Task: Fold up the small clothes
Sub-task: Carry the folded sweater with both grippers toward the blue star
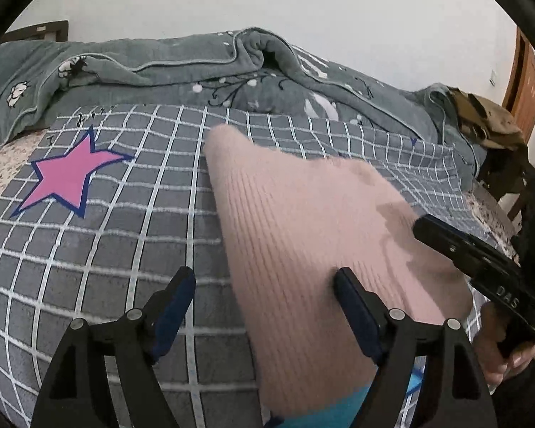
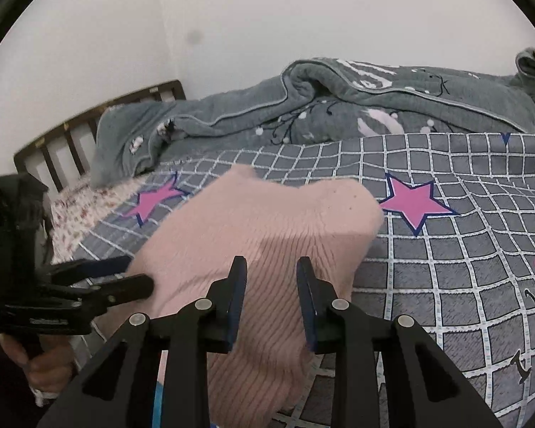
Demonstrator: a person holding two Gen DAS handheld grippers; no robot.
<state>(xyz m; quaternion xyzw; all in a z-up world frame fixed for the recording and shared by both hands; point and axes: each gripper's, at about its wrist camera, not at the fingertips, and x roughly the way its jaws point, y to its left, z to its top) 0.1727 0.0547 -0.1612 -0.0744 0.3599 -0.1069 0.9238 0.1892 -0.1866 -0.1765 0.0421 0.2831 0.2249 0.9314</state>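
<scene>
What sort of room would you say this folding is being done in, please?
Most likely a bedroom: the pink knit garment lies on a bed with a grid-patterned sheet, a rumpled grey quilt behind it and a wooden headboard.

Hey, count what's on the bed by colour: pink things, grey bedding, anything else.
Pink: 3, the knit garment and two stars printed on the sheet.
Grey: 2, checked sheet and quilt.
Khaki: 1, bundle at the far edge.
Total: 6

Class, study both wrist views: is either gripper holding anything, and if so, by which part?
Nothing is held. The left gripper and right gripper are both open over the pink knit garment, which lies on the checked blanket.
</scene>
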